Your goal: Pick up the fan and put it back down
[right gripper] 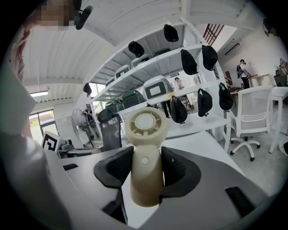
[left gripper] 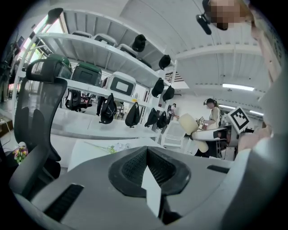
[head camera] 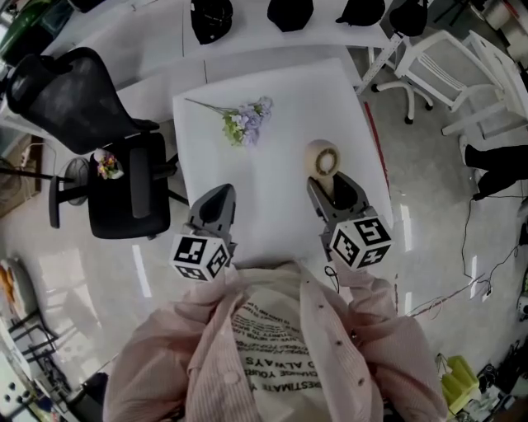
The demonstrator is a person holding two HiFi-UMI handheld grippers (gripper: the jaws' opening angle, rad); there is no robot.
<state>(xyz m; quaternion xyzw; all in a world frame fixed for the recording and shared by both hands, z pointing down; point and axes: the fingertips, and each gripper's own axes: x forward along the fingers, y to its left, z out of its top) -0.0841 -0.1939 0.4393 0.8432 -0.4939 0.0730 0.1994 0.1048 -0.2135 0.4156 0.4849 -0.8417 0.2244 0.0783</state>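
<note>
A cream hand-held fan [head camera: 322, 159] stands upright over the right side of the white table [head camera: 272, 99]. My right gripper [head camera: 328, 183] is shut on the fan. In the right gripper view both dark pads press on the fan's handle [right gripper: 145, 179], and its round head rises above them. I cannot tell whether the base touches the table. My left gripper [head camera: 221, 194] hovers over the table's near left part, shut with nothing in it. Its pads meet at the tips in the left gripper view [left gripper: 146, 150], where the fan [left gripper: 189, 123] shows at the right.
A sprig of pale purple flowers [head camera: 246, 121] lies on the far part of the table. A black mesh office chair [head camera: 99, 140] stands close to the table's left edge. White chairs [head camera: 445, 66] are at the back right. A shelf with black bags [head camera: 289, 12] runs behind.
</note>
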